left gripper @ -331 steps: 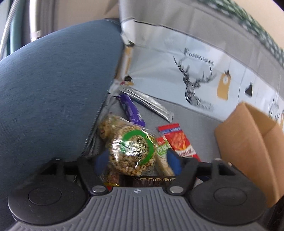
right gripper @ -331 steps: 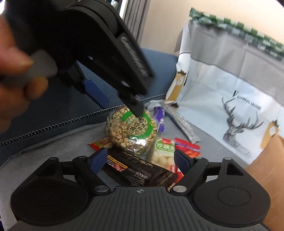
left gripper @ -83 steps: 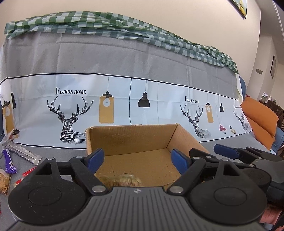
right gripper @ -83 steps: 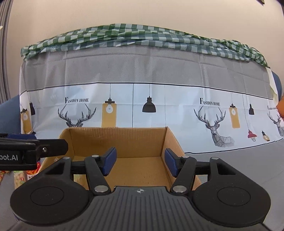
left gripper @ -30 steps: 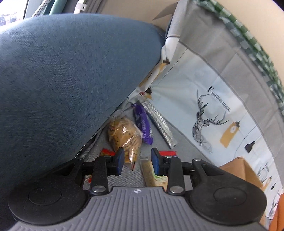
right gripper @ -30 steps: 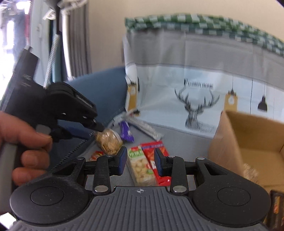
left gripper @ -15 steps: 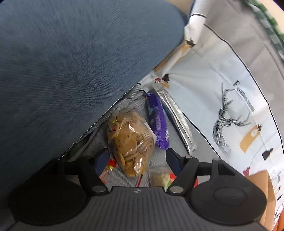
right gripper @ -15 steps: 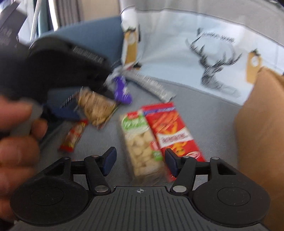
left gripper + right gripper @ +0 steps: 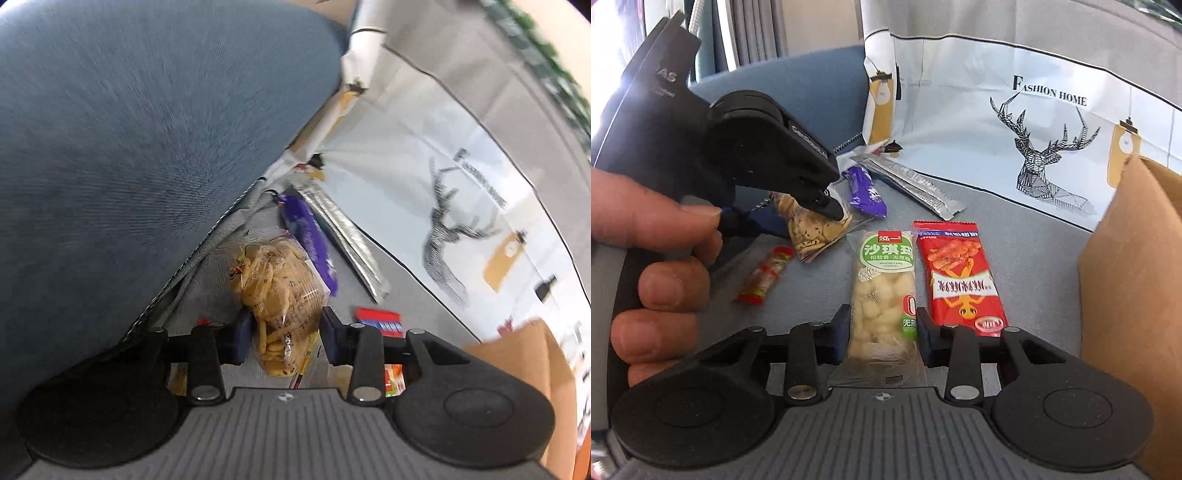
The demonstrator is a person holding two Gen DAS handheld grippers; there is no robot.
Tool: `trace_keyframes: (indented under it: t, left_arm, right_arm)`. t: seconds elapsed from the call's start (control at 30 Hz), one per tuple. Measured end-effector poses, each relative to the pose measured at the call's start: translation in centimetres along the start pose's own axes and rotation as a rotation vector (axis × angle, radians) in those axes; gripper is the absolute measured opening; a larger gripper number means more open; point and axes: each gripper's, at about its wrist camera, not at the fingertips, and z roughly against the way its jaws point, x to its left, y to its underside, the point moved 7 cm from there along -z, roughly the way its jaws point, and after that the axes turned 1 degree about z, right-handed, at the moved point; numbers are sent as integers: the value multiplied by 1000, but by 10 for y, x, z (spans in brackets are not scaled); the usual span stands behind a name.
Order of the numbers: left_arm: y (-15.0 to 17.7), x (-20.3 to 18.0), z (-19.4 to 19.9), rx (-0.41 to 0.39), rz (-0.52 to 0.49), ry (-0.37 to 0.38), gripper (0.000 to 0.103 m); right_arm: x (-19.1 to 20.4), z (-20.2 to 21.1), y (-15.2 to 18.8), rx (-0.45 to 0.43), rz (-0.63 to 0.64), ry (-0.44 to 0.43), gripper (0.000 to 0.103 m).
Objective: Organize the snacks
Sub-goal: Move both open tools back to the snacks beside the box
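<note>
My left gripper (image 9: 287, 334) is shut on a clear bag of brown cookies (image 9: 277, 291) on the grey sofa seat, beside the blue cushion. The right wrist view shows that gripper (image 9: 798, 225) pinching the cookie bag (image 9: 812, 230). My right gripper (image 9: 882, 332) is shut on a long green-labelled pack of pale puffed snack (image 9: 884, 295) lying on the seat. A red snack pack (image 9: 960, 277) lies just right of it. A purple bar (image 9: 866, 192), a silver sachet (image 9: 916, 182) and a small red candy (image 9: 766, 275) lie nearby.
An open cardboard box (image 9: 1134, 295) stands at the right; its corner also shows in the left wrist view (image 9: 532, 365). A blue cushion (image 9: 129, 147) rises at the left. A deer-print cover (image 9: 1034, 129) hangs over the sofa back.
Both grippers dropped onto the snacks and closed: the left around the cookie bag, the right around the green-labelled pack. Half a second ago both stood open above them.
</note>
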Motion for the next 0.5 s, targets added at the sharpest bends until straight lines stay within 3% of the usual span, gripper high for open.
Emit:
trace_keyframes:
  t: [0.1, 0.3, 0.5]
  left_arm:
    - [10, 2, 23, 21, -10, 32, 42]
    - [51, 8, 55, 170, -39, 71, 42]
    - [84, 8, 51, 335, -132, 82, 44]
  right_arm:
    - [3, 22, 13, 15, -18, -7, 38]
    - [22, 65, 57, 27, 25, -14, 38]
    - [19, 83, 86, 79, -4, -10, 38]
